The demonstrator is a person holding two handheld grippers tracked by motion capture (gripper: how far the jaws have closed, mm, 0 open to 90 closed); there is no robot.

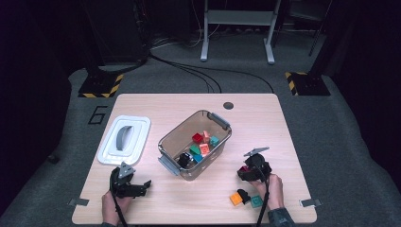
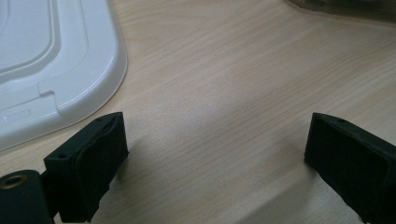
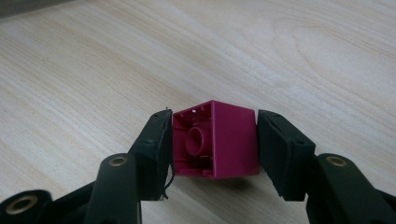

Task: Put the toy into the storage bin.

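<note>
The right gripper pinches a magenta block on the wooden table. The left gripper is spread wide beside the white lid.

The table carried a bin at its centre, with several blocks inside it. A lid lay flat to the left of the bin, apart from it. The left gripper rested in front of the lid. The right gripper stood to the right of the bin, with a block between its jaws. Three loose blocks lay in front of the right gripper, near the table's front edge.
</note>
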